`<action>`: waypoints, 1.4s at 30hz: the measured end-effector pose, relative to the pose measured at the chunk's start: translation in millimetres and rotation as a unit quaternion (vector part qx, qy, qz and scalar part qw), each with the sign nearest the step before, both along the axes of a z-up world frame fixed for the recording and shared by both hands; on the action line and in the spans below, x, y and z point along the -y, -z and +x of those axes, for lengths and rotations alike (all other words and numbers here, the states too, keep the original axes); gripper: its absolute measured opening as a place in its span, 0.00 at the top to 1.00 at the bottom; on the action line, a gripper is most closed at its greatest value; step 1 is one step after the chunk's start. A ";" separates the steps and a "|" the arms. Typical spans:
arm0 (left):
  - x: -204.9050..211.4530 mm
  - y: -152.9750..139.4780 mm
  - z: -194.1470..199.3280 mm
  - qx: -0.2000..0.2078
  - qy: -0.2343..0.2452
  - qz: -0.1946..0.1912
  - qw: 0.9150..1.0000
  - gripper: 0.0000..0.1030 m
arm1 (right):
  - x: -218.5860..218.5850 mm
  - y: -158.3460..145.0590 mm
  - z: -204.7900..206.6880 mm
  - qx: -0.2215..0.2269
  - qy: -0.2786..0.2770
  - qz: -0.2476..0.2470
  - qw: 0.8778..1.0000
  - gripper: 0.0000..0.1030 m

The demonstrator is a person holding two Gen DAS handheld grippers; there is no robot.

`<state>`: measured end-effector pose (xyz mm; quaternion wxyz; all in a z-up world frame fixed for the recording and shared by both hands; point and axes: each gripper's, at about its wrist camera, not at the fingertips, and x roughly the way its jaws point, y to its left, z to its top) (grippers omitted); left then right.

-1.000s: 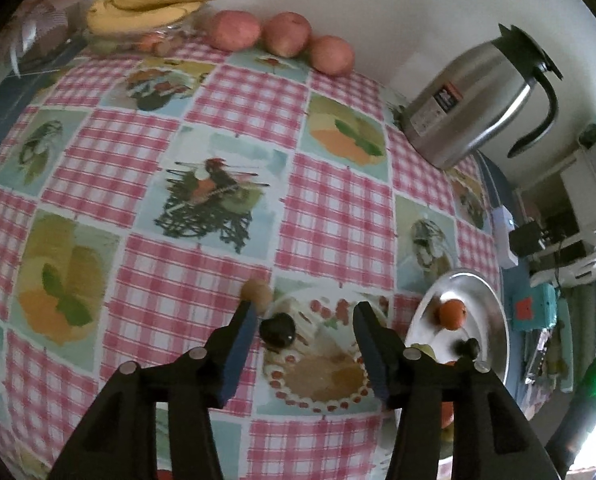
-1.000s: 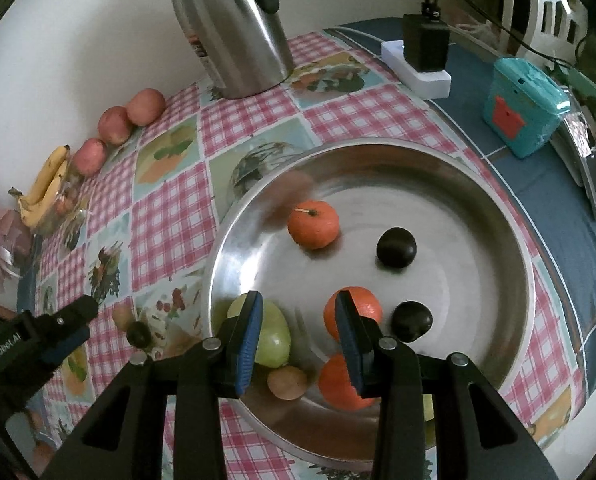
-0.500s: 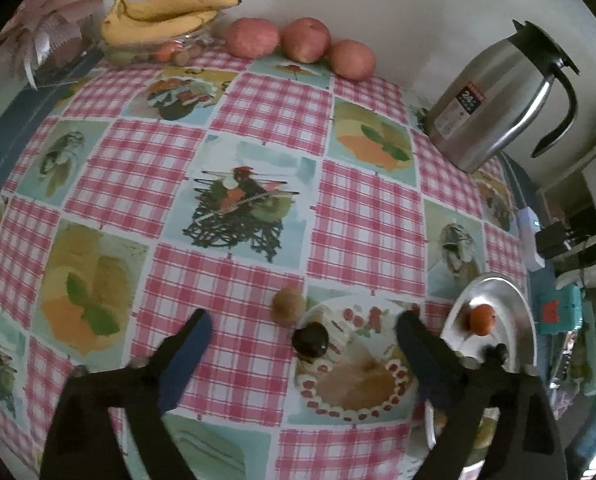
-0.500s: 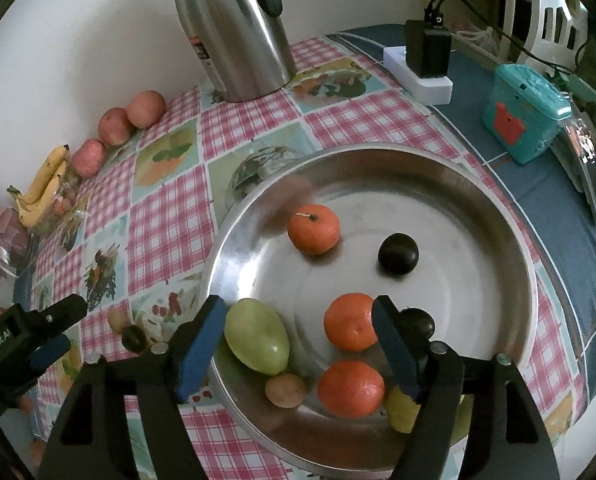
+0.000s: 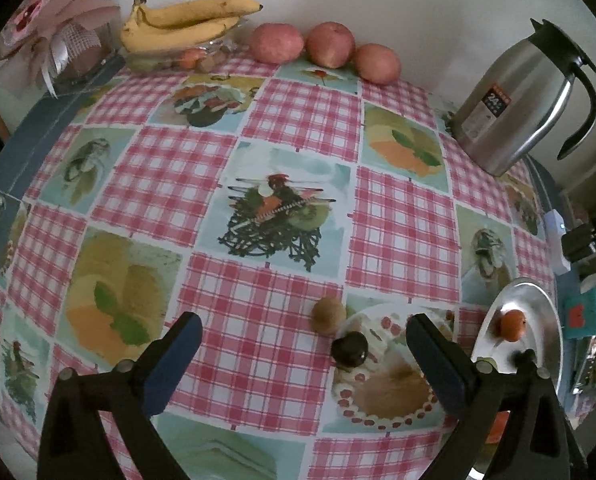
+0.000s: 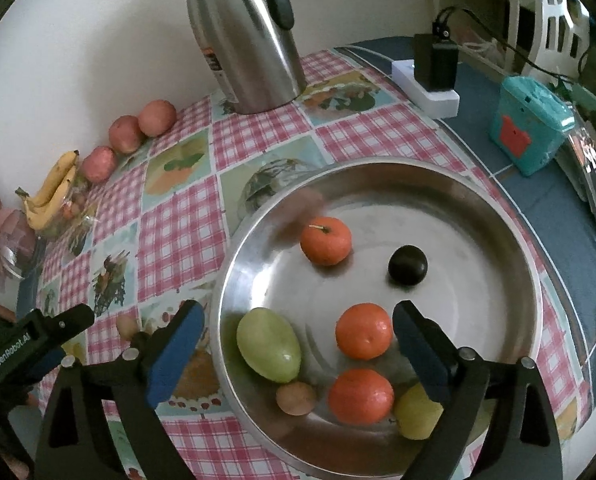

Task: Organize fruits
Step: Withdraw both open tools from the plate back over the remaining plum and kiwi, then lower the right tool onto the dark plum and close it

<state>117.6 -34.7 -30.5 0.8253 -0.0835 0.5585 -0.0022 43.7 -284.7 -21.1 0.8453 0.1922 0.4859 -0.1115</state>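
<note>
Two grippers in view, both spread wide, nothing held. Left gripper (image 5: pixel 304 340) above the tablecloth (image 5: pixel 201 184), jaws far apart, plum (image 5: pixel 350 351) and kiwi (image 5: pixel 329 314) lying between and just ahead of the fingertips, nearer the right finger. Kiwi touching or nearly touching the plum, on the side away from the bowl (image 5: pixel 546 308). Both fruits on the cloth, outside the bowl, near its rim.

Right gripper (image 6: pixel 298 344) over the bowl (image 6: pixel 478 208), jaws equally wide, left finger outside the near rim, right finger inside. Between fingers: green mango (image 6: pixel 268 344) by the near-left wall, orange (image 6: pixel 364 331) beside the right finger. Closer to the camera inside the bowl: second kiwi (image 6: pixel 295 398), second orange (image 6: pixel 361 395), yellow fruit (image 6: pixel 418 416) partly hidden by the right finger. Farther in the bowl: third orange (image 6: pixel 326 240) with stem, dark plum (image 6: pixel 408 264) just beside it, apart.

Outward from the bowl: steel jug (image 6: pixel 245 36) beyond the far rim, upright. Three apples (image 5: pixel 326 46) in a row by the wall, well away from the bowl; bananas (image 5: pixel 185 24) past the apples. Power strip (image 6: pixel 426 86) with black adapter and teal box (image 6: pixel 532 128) on the blue cloth on the bowl's far right.
</note>
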 end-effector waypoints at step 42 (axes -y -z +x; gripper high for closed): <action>-72.6 4.8 14.7 0.009 -0.060 0.048 0.997 0.00 | -136.0 12.4 53.5 -0.050 -0.181 -0.037 0.981 0.07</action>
